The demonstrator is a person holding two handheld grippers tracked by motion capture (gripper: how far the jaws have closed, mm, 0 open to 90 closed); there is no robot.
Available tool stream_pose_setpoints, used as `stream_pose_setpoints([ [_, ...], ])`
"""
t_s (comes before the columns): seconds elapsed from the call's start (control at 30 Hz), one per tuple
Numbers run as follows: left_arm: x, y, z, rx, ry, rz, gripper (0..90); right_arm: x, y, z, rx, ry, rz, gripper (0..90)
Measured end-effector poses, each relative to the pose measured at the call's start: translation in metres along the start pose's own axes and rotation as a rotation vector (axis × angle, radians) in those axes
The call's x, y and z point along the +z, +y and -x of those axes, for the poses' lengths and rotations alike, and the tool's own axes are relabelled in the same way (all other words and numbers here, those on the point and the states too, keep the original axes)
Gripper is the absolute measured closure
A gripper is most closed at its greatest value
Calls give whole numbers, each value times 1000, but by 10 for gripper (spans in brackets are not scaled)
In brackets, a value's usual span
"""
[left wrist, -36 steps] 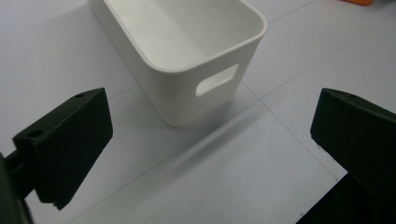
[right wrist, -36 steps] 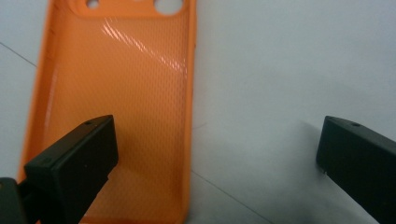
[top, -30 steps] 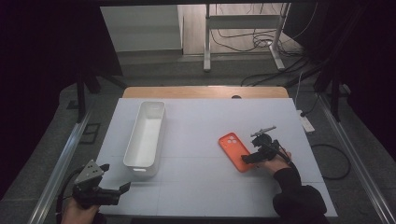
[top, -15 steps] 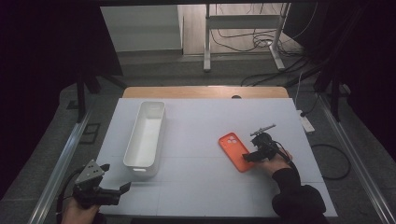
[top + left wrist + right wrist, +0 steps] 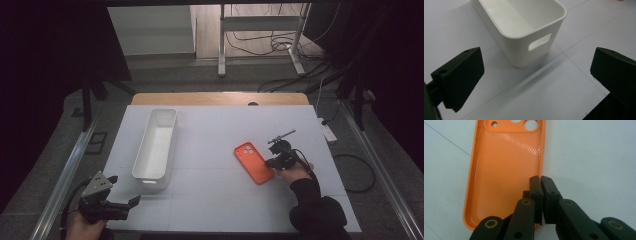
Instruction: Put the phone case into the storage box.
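An orange phone case (image 5: 252, 161) lies inside-up on the white table, right of centre. My right gripper (image 5: 274, 162) sits at its near right edge. In the right gripper view the jaws are pressed together on the case's (image 5: 504, 157) right rim, so my right gripper (image 5: 540, 179) is shut on it. The case rests flat on the table. A long white bin (image 5: 156, 145) stands left of centre, empty. My left gripper (image 5: 131, 202) hovers at the table's front left corner, open. In the left gripper view the bin's handle end (image 5: 534, 37) lies ahead between the wide-apart jaws of my left gripper (image 5: 536, 75).
The white table top (image 5: 220, 200) has a wooden strip along its far edge. Metal rails run along both sides of the table. A power strip (image 5: 330, 132) and cables lie off the right side.
The right gripper has shifted very slightly at the case's edge. The left gripper and the bin have not moved.
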State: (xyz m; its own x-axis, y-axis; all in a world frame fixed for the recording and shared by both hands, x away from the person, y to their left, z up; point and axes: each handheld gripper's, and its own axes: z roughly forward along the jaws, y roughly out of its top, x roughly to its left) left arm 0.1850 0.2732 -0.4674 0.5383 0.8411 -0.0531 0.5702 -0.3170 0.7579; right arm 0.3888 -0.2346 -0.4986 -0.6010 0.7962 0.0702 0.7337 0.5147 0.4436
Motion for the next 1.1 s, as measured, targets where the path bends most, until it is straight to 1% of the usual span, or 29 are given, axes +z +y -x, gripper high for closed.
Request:
stream_pose_setpoints([
  [0.1,0,0,0,1,0,-1,0,0,1,0,1,-3,-6,879],
  [0.17,0,0,0,-1,0,1,0,0,2,-1,11,-13,-12,885],
  [0.27,0,0,-1,-6,-10,3,0,-1,1,0,17,-4,-8,886],
  [0.4,0,0,-2,-16,-20,2,2,-2,0,0,12,-9,-4,887],
  [0.57,0,0,-4,-23,-31,4,3,-8,-1,-2,7,-7,21,888],
  [0.67,0,0,-3,-14,-26,-1,3,-13,-1,-4,-1,-2,42,888],
  [0.8,0,0,-3,-14,-24,-1,0,-17,-2,-7,-11,-2,66,888],
  [0.97,0,0,-2,-5,-32,-1,3,-25,-2,-8,-11,2,97,888],
  [1.0,1,1,-2,2,-35,-5,4,-27,-3,-8,-12,3,107,888],
  [1.1,2,1,-2,2,-38,-11,6,-33,-3,-9,-13,6,125,888],
])
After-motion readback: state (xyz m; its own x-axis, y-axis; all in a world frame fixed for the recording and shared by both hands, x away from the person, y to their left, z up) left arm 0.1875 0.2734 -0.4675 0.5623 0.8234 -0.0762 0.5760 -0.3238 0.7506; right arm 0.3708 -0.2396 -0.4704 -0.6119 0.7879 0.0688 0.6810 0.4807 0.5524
